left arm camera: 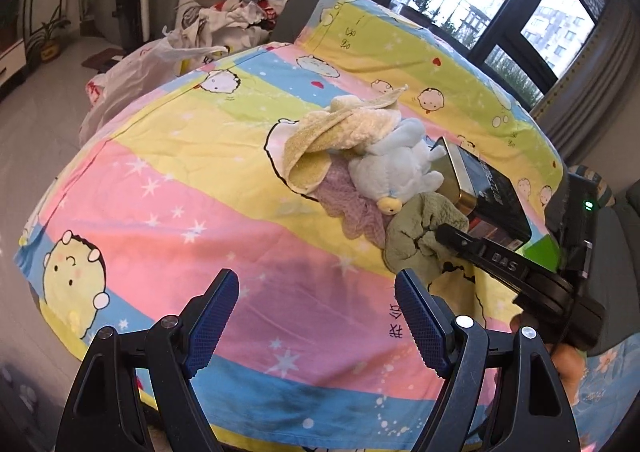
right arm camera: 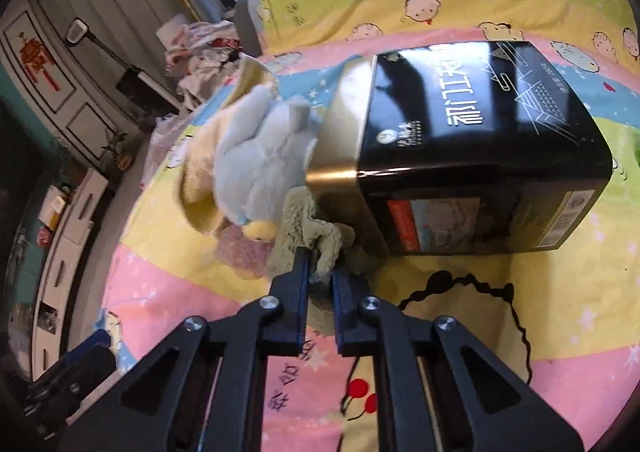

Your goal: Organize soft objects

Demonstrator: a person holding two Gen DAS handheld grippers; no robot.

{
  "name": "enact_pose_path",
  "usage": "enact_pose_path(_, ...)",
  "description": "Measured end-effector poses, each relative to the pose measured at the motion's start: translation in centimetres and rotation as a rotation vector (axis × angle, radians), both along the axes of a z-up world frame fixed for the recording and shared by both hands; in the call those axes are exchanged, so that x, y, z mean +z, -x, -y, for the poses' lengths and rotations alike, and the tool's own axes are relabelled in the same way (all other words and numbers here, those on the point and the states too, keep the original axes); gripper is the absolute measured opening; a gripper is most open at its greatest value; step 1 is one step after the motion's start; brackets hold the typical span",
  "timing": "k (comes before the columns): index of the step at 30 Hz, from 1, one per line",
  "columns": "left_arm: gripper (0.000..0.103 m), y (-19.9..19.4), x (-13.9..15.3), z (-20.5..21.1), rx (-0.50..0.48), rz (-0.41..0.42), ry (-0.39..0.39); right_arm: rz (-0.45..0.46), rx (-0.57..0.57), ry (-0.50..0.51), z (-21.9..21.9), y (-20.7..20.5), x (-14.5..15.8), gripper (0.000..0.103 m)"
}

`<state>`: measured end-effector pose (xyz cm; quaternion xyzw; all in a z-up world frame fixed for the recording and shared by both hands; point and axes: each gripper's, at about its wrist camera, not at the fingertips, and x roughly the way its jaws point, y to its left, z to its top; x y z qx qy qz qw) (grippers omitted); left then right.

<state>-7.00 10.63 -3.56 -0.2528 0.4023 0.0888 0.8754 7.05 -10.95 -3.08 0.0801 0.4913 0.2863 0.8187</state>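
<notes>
On the striped cartoon bedsheet, beside the black-and-gold box, the right gripper has its jaws pinched nearly closed on a fold of the green fleece cloth. The left gripper hangs wide open over bare sheet, holding nothing. The cloth touches the pale blue plush duck and lies over the pink knit cloth, with a yellow towel draped above. The thin pinch may slip, or a lift may drag the duck and knit along.

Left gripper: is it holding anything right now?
No. The left gripper stands open over the bedsheet with nothing between its fingers.
</notes>
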Motion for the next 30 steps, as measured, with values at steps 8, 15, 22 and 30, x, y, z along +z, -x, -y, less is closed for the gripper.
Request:
enact_pose_path(8,0.081,-0.2,0.1,1.1,-0.054,0.027,0.023,0.005,0.037,-0.185,3.7,3.6,5.0,0.009)
enact_pose_path(15,0.081,-1.3,-0.8,3.9,-0.153,-0.004,0.054,-0.085,0.004,-0.087,5.7,4.9,2.5,0.012)
enact_pose_path(22,0.081,-3.0,-1.3,9.0,-0.282,-0.012,-0.026,-0.051,-0.101,0.191,7.2,4.2,-0.3,0.070)
enact_pose_path(30,0.081,-5.1,-3.3,13.4,-0.385,-0.028,-0.001,-0.122,-0.151,0.036,10.3,3.2,-1.7,0.081)
